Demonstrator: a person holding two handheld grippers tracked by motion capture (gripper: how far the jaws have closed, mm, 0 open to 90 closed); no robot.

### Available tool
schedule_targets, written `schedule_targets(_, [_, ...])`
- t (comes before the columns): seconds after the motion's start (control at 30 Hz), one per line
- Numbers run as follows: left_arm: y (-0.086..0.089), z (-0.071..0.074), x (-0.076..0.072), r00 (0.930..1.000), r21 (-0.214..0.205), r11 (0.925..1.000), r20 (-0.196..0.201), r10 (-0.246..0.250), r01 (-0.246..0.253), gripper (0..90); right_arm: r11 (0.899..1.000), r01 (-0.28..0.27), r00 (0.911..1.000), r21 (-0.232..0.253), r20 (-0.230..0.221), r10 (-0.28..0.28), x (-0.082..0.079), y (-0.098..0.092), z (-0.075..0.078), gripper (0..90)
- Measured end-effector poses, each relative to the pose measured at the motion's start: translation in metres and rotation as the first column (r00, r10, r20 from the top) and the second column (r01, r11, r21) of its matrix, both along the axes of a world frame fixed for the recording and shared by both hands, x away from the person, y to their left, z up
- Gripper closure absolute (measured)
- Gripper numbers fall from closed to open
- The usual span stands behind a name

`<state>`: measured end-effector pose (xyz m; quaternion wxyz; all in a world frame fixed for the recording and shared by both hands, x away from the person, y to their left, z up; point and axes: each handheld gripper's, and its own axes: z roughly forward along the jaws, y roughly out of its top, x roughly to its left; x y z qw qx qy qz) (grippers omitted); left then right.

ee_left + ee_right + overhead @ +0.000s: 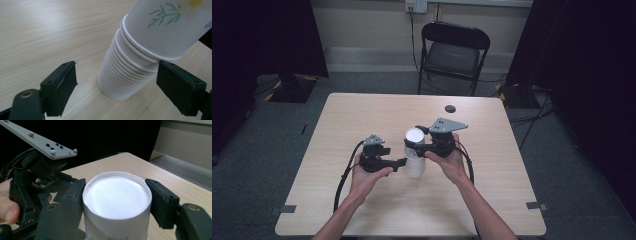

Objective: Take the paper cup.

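Paper cup stack [414,162] stands inverted mid-table [362,115], nearer front edge. Right gripper [116,195] clamps top cup [116,202], flower-printed, tilted off stack. Left gripper [116,85] jaws spread wide, straddling stack's lower rims [122,80], not pressing.

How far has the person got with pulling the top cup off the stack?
Done: right gripper is shut on the top cup. In hand: left gripper sits open around the stack, not clamping. Left: steady the stack, lift the cup away.
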<state>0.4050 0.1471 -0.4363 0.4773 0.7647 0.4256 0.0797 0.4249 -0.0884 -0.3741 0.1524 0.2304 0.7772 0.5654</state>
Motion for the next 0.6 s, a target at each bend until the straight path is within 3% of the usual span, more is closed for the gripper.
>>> schedule_targets(0.27, [0.001,-0.001,0.002,0.9994,0.003,1.0000,-0.036,0.006,-0.006,15.4,1.000,0.003,1.0000,0.000,0.008,-0.003,-0.001,0.000,0.000,35.6])
schedule_targets(0.3, [0.000,-0.002,0.002,0.9994,0.024,0.9997,-0.033,0.011,-0.010,15.4,1.000,0.003,1.0000,0.000,0.008,-0.003,-0.001,0.000,0.000,35.6])
schedule_targets(0.33, [-0.001,-0.004,0.002,0.9994,0.053,0.9984,-0.029,0.020,-0.019,17.2,0.999,-0.010,1.0000,0.031,0.000,0.010,-0.001,-0.001,0.000,35.6])
schedule_targets(0.37, [0.005,-0.004,0.003,0.9982,-0.063,0.9980,-0.060,0.000,-0.004,17.2,1.000,-0.009,1.0000,0.029,0.003,0.009,-0.001,-0.002,0.001,35.7])
schedule_targets(0.4, [0.005,-0.004,0.003,0.9982,-0.063,0.9980,-0.060,0.000,-0.004,18.2,1.000,0.017,0.9997,0.006,0.015,-0.017,-0.002,-0.001,0.002,35.7])
schedule_targets(0.43, [0.009,0.000,0.000,0.9986,-0.133,0.9910,-0.051,0.010,-0.017,19.6,0.999,0.035,0.9992,-0.003,0.021,-0.035,-0.002,-0.002,0.003,35.7])
schedule_targets(0.47, [0.012,0.004,-0.002,0.9987,-0.138,0.9899,-0.042,0.030,-0.035,20.3,1.000,0.028,0.9995,0.001,0.016,-0.028,-0.001,-0.003,0.002,35.7])
schedule_targets(0.6, [0.013,0.010,-0.003,0.9993,-0.100,0.9947,-0.029,0.024,-0.027,19.4,1.000,0.013,0.9999,0.022,-0.007,-0.013,0.002,-0.005,0.000,35.7])
